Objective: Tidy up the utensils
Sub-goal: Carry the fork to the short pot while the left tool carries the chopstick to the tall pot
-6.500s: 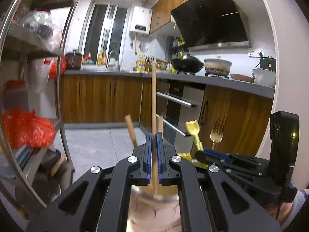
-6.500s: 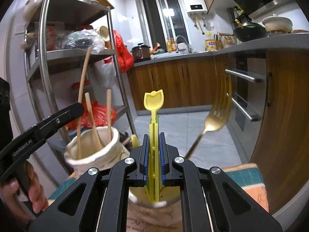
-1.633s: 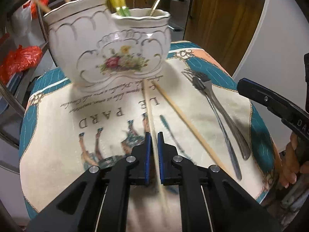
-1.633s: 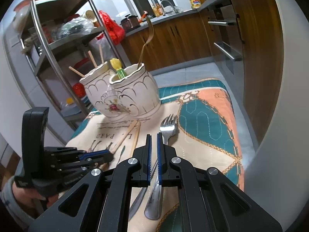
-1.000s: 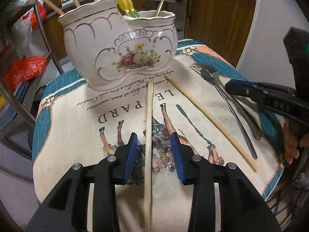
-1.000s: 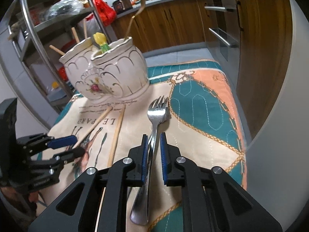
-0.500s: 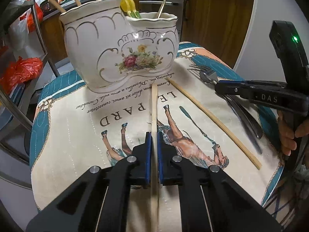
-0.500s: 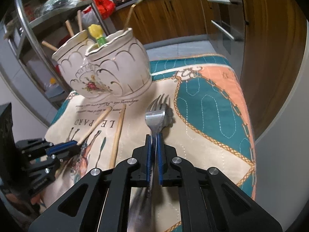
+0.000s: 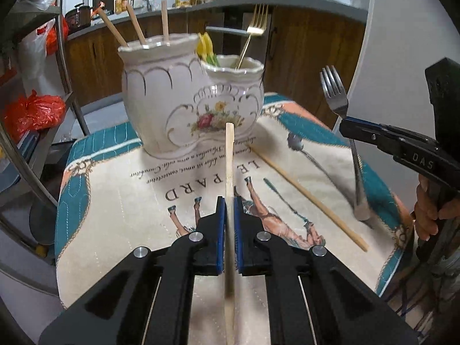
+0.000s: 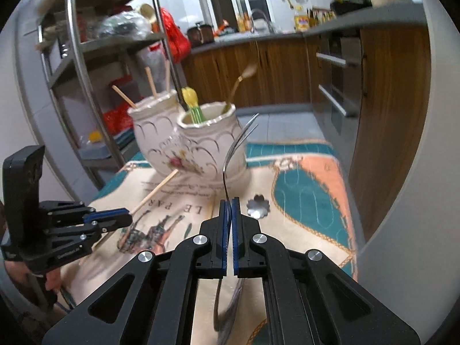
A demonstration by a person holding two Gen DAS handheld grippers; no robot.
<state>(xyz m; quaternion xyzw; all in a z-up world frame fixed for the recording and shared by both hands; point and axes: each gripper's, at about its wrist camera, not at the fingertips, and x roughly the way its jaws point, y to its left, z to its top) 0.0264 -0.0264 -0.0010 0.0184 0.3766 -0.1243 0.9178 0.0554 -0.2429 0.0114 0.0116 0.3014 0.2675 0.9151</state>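
— Wooden chopstick [image 9: 229,172]: light, stiff; left gripper [image 9: 229,215] clamps it mid-shaft, lifted before the ceramic holder [image 9: 189,100].

— Steel fork [image 10: 238,143]? Slippery; right gripper [image 10: 229,215] pinches its neck, tines raised beside that holder.

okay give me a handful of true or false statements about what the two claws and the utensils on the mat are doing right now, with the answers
1. The left claw is shut on a wooden chopstick. True.
2. The right claw is open and holds nothing. False: it is shut on a silver fork, tines up.
3. A second chopstick lies flat on the printed mat. True.
4. The ceramic holder has only one compartment. False: it has two joined compartments.
5. A gold fork stands in the holder's smaller compartment. True.
6. The larger compartment holds spoons. False: three wooden sticks stand in it.
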